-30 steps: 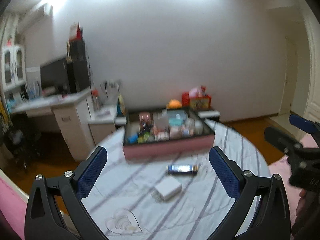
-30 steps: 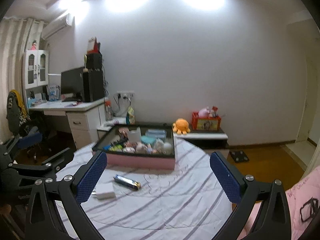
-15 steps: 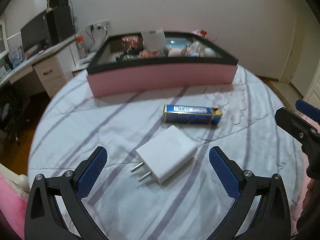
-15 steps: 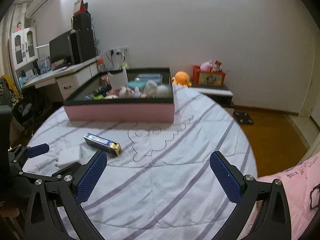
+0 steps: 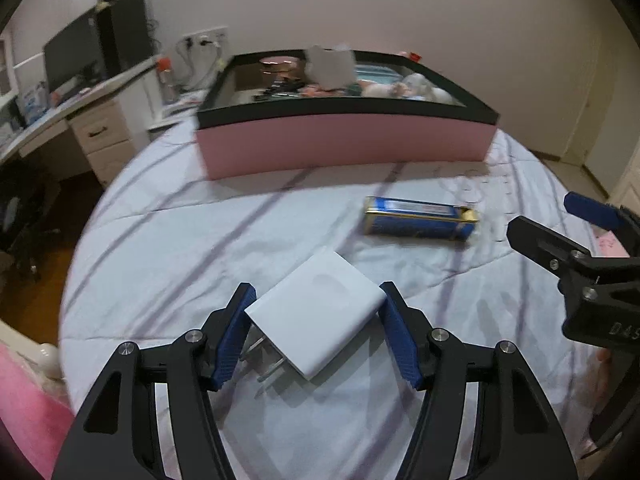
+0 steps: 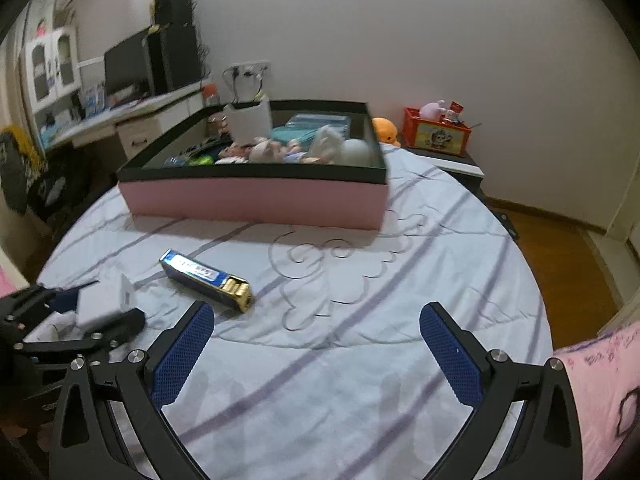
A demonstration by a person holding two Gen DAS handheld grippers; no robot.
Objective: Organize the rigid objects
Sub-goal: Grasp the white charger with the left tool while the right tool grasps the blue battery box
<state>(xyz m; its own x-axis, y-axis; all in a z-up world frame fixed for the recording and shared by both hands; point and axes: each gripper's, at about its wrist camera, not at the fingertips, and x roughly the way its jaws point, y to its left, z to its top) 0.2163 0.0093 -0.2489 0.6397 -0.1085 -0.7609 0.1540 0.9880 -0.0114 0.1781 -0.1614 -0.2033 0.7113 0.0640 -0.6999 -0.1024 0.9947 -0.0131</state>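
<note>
Between left gripper (image 5: 316, 334) fingers: white charger (image 5: 316, 316), clamped | right gripper (image 6: 316, 356) fingers apart, holding nothing

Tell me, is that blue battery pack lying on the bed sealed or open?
Open at one end. The blue battery pack lies flat on the bedspread, and the right wrist view shows gold battery ends exposed at the end nearer the camera.
</note>
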